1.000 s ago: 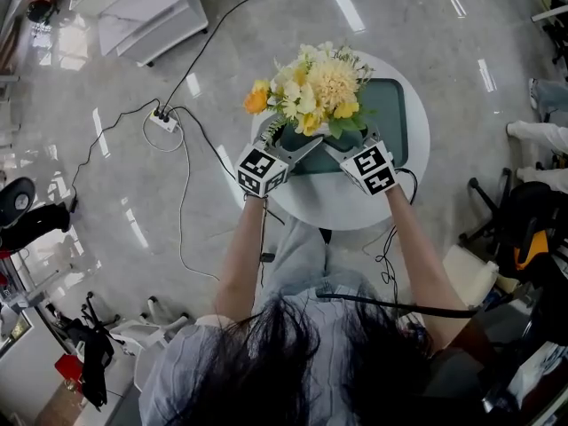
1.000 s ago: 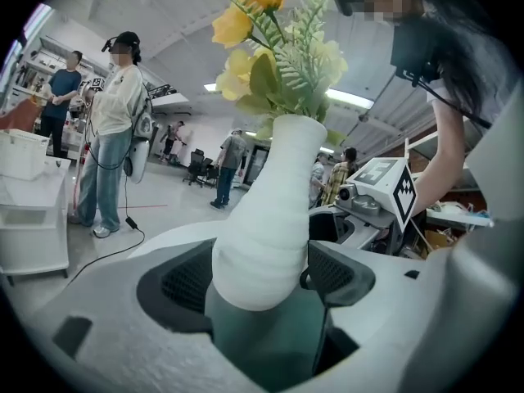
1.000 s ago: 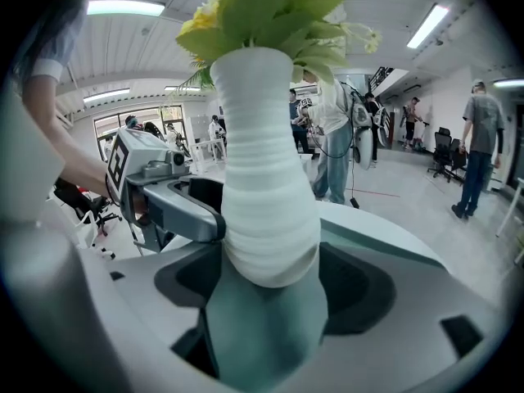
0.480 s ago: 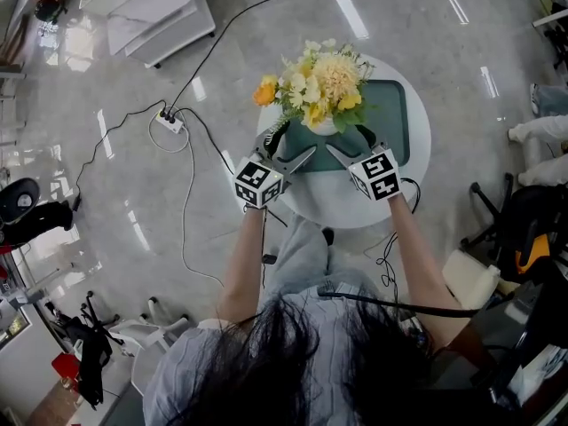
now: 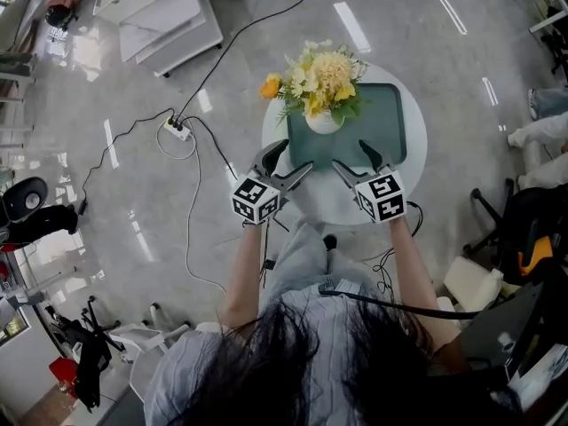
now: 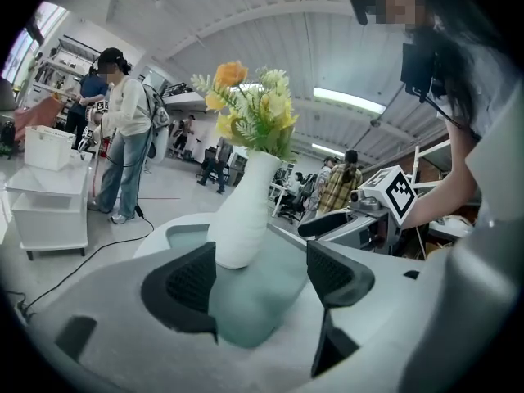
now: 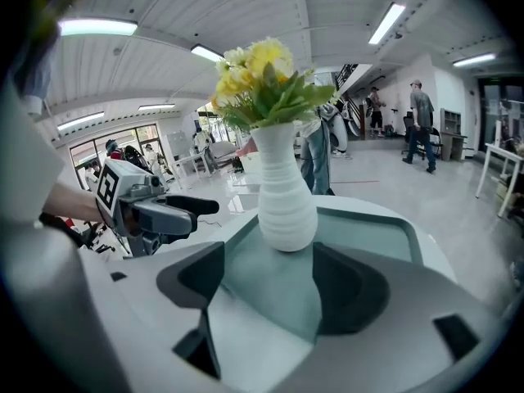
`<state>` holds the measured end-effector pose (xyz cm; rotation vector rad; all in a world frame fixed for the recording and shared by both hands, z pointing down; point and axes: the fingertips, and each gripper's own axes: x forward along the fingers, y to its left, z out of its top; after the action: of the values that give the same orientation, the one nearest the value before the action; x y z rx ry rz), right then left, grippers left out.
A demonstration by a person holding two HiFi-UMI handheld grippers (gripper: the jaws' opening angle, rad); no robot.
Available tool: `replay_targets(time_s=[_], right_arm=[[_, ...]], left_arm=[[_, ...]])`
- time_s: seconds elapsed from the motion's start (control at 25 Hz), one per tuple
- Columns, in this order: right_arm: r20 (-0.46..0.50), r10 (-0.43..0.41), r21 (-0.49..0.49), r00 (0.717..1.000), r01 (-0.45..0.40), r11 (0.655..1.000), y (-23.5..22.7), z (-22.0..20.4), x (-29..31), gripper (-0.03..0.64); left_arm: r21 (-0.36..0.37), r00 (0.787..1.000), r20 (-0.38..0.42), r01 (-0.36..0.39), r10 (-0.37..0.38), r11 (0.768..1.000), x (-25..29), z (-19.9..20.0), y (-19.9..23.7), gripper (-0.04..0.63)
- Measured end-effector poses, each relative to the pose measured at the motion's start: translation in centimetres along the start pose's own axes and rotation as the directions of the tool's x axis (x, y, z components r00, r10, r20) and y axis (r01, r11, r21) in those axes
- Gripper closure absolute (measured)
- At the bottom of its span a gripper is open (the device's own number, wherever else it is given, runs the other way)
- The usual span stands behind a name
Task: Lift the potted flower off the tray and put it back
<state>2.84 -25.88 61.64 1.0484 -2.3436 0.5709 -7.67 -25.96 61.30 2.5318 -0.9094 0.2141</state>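
A white ribbed vase of yellow and orange flowers (image 5: 323, 121) (image 6: 243, 215) (image 7: 284, 196) stands upright on the green tray (image 5: 390, 122) (image 6: 278, 289) (image 7: 377, 236), near its left end. The tray lies on a round white table (image 5: 337, 207). Both grippers are drawn back toward the table's near edge, apart from the vase. My left gripper (image 5: 282, 164) (image 6: 260, 278) is open with nothing between its jaws. To the right, my right gripper (image 5: 357, 161) (image 7: 266, 283) is open and empty too. Each gripper shows in the other's view: the right gripper (image 6: 372, 215), the left gripper (image 7: 147, 211).
A power strip (image 5: 177, 129) and cables (image 5: 191, 211) lie on the glossy floor left of the table. A white cart (image 5: 164, 11) (image 6: 49, 191) stands at the back left. Chairs (image 5: 524, 229) stand at the right. People stand in the background (image 6: 123, 137) (image 7: 422, 125).
Both grippers let go of the vase and pulled back toward the person, jaws spread. The vase now stands on the tray by itself.
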Motion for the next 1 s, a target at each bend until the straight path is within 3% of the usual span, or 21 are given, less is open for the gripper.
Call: replay_targets(time_s=[0.24, 0.48, 0.68, 0.88, 1.0], right_arm=[[0.066, 0.014, 0.033, 0.998, -0.016, 0.999, 2.1, 1.1, -3.4, 0.27], [0.099, 0.033, 0.006, 0.994, -0.034, 0.999, 5.1, 2.2, -6.8, 0.285], [0.148, 0.012, 0.006, 0.989, -0.013, 1.0, 6.6, 2.9, -9.4, 0.394], [0.185, 0.007, -0.008, 0.983, -0.005, 1.0, 8.5, 2.9, -11.9, 0.457], [0.197, 0.004, -0.02, 0.98, 0.0, 1.0, 9.9, 2.1, -13.3, 0.493]], left_arm=[[0.01, 1.0, 0.028, 0.009, -0.009, 1.0, -1.8, 2.1, -3.0, 0.247], [0.046, 0.999, 0.03, 0.034, -0.035, 0.998, -3.4, 4.2, -6.8, 0.247], [0.076, 0.998, 0.019, 0.062, -0.063, 0.995, -4.6, 5.1, -10.1, 0.247], [0.079, 0.996, 0.032, 0.086, -0.089, 0.993, -6.1, 5.2, -13.3, 0.257], [0.08, 0.993, 0.058, 0.1, -0.105, 0.992, -7.4, 5.1, -15.3, 0.354]])
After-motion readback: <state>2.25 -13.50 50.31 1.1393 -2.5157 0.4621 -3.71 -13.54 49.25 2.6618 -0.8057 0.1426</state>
